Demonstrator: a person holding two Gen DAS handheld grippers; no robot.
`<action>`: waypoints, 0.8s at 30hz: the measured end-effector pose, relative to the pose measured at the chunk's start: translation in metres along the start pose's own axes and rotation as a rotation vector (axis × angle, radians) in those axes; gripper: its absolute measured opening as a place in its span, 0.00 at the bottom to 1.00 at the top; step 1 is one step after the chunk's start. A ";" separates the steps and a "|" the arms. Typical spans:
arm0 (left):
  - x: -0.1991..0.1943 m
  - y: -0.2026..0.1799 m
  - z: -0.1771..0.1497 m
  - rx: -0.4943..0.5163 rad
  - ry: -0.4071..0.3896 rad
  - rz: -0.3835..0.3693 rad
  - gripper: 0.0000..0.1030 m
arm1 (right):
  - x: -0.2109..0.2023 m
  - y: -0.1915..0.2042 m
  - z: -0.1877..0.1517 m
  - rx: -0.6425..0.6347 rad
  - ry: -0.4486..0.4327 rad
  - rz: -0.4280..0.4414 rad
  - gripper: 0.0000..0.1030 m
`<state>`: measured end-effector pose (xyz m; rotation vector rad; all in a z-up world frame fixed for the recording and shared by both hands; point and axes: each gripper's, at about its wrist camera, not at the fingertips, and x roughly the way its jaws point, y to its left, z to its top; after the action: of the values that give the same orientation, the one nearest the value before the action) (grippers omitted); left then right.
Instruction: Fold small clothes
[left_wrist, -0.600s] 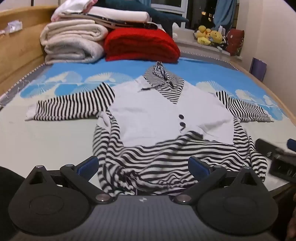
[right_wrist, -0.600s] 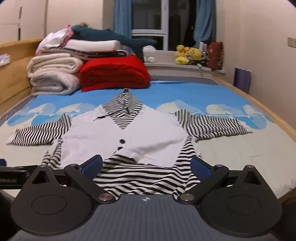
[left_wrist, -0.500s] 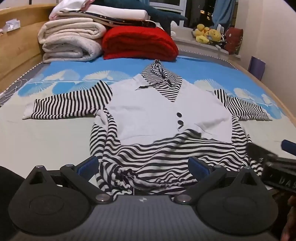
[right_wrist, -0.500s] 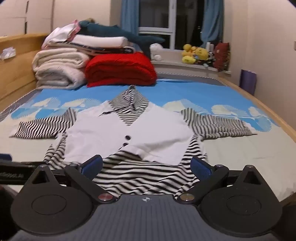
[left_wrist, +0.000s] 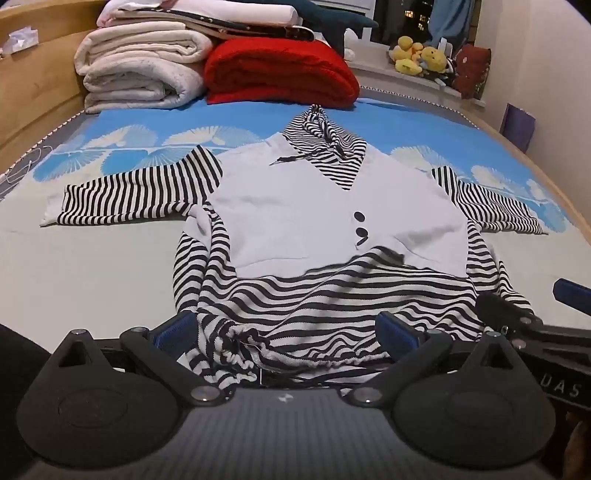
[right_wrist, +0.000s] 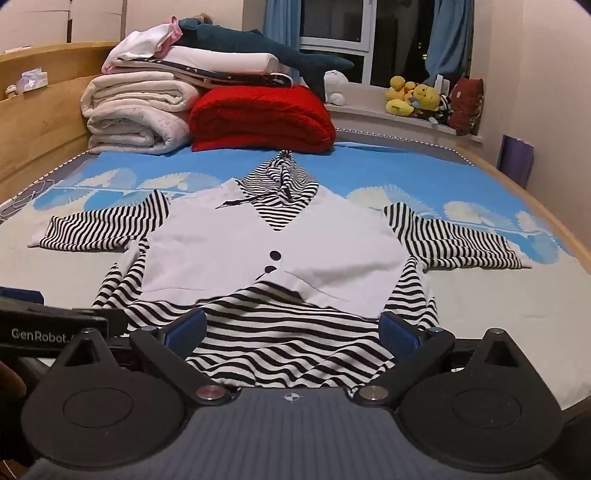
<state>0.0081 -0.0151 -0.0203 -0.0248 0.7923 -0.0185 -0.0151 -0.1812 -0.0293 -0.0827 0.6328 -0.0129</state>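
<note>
While nothing is gripped yet, the bed (left_wrist: 92, 280) carries the whole scene, its blue-and-pale cover stretching away ahead of both sets of fingers. Far beyond the fingertips, a stack of folded blankets (right_wrist: 136, 122) and a red quilt (right_wrist: 258, 118) sit against the headboard. Straight ahead of the fingers lies the striped hooded top (left_wrist: 332, 229), face up with a pale vest panel over its chest, both sleeves spread out to the sides and its hood pointing away. Its gathered hem (left_wrist: 280, 354) lies bunched between and just below the left gripper's (left_wrist: 288, 328) fingers, which stand wide apart with no pad pressing on cloth. The right gripper (right_wrist: 291, 328) likewise has its fingers spread wide, the striped lower body lying between them, untouched as far as can be seen. The fold itself appears not yet begun; this looks like the approach to a first grasp. The next move likely calls for lowering onto an edge of the cloth, hem or sleeve, and closing on it.
</note>
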 end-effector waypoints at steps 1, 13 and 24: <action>-0.001 0.001 0.000 0.001 0.000 -0.001 0.99 | -0.006 -0.005 0.003 0.003 0.002 -0.002 0.96; 0.001 -0.003 0.004 0.022 -0.002 0.001 0.99 | -0.001 -0.009 0.005 0.020 0.028 -0.023 0.93; 0.001 -0.003 0.006 0.026 -0.006 -0.005 0.99 | 0.001 -0.009 0.002 0.010 0.032 -0.048 0.92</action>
<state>0.0132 -0.0182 -0.0162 -0.0027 0.7859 -0.0332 -0.0129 -0.1898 -0.0272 -0.0883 0.6623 -0.0634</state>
